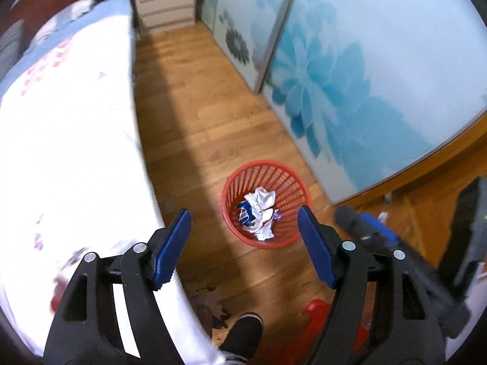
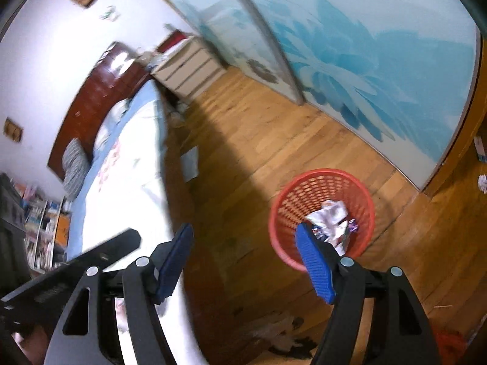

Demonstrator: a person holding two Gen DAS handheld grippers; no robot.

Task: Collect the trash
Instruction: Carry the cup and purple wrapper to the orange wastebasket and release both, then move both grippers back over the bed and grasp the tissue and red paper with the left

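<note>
Blue pads of the left hand-held gripper (image 1: 245, 237) stand wide apart with nothing between them, the jaws released above the wooden floor (image 1: 194, 140). A dark shoe (image 1: 243, 331) shows at the bottom edge of the left wrist view, and a red object (image 1: 316, 308) lies on the floor just right of it; blur keeps me from saying what it is. The right hand-held gripper (image 2: 245, 252) is likewise spread and empty, hanging over the floor beside the bed (image 2: 127, 182). In the left wrist view the right hand-held gripper appears as a dark, blurred shape at the right side.

Just past the fingertips sits the red basket (image 1: 234, 191), a slatted plastic bin standing upright on the floor near the sliding wardrobe doors (image 1: 365, 76). Inside it lies the trash (image 1: 258, 213): crumpled white paper or wrappers with a blue printed piece among them. In the right wrist view the same basket (image 2: 286, 203) is partly hidden behind the right finger pad, and the trash (image 2: 330, 217) rests at its bottom.

The bed runs along the left, covered in a white and pale blue quilt, with a striped pillow (image 2: 74, 167) near the dark red headboard (image 2: 94, 100). Further off, a pale chest of drawers (image 1: 166, 1) stands against the far wall, beside the wardrobe doors with their blue flower print
</note>
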